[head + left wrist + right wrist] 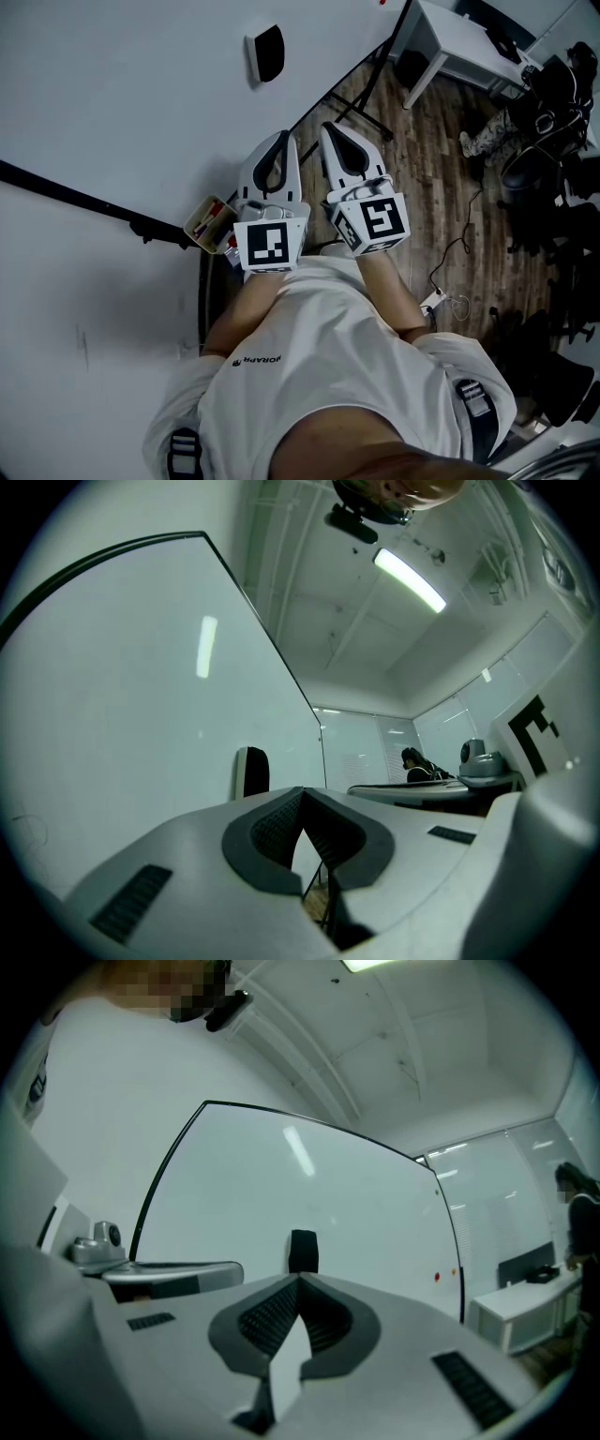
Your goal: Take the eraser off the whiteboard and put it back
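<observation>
The black eraser with its white edge sticks to the whiteboard, up and to the left of both grippers. My left gripper and right gripper are held side by side in front of the person's chest, pointing toward the board. Both are shut with nothing between the jaws. In the left gripper view the eraser shows on the board just left of the closed tips of the left gripper. From the right gripper view the eraser stands straight above the right gripper, some way off.
A small box of markers hangs on the board's black ledge beside the left gripper. The board's black stand legs rest on the wooden floor. A white table, dark chairs and cables lie to the right.
</observation>
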The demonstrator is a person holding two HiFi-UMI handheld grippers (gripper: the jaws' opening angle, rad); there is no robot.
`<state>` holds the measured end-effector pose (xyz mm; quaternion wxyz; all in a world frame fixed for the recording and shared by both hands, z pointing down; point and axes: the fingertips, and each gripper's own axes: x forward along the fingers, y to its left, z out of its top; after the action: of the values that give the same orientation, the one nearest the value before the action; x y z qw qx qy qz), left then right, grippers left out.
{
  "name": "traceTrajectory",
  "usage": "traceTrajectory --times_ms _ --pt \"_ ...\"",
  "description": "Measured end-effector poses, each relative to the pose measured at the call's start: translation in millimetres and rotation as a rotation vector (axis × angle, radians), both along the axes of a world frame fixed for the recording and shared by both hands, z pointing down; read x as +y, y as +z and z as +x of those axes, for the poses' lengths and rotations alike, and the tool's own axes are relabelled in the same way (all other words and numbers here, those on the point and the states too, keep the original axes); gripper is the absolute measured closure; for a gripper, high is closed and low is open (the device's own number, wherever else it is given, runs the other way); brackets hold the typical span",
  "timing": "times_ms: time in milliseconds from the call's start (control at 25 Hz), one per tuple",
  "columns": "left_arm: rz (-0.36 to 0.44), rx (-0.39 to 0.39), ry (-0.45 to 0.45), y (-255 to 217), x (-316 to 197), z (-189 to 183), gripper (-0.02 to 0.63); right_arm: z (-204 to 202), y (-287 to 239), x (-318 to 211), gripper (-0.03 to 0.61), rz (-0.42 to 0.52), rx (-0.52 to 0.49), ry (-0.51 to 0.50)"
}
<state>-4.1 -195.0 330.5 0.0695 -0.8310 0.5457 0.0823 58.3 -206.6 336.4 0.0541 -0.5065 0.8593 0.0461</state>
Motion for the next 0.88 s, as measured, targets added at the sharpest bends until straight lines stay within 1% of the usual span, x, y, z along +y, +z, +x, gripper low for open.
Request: traceTrajectory --times_ms 80,320,480,600,880 --pt "0.006 0.005 -0.004 0.3 -0.7 -1.4 0.612 0.4 1.0 0.5 0.565 -0.002 0.003 0.005" --pt "-0.020 -0.005 -0.004 3.4 -0.9 -6.7 0.612 -1.8 -1.0 2.1 0.565 0.009 -0.003 0.009" --pt "-0.017 -0.003 -0.007 5.1 -2.3 -8.1 0.612 -3.5 1.3 1.1 0.565 0.006 -0.002 0.007" --pt "-0.029 -0.004 -0.003 6.7 -3.9 -8.5 0.612 -4.9 2.6 -0.5 0.565 0.005 0.002 0.007" --pt "-0.022 0.010 -0.004 9.0 -8.7 -11.5 0.612 -8.0 7.0 -2.9 0.565 -0.001 0.009 0.007"
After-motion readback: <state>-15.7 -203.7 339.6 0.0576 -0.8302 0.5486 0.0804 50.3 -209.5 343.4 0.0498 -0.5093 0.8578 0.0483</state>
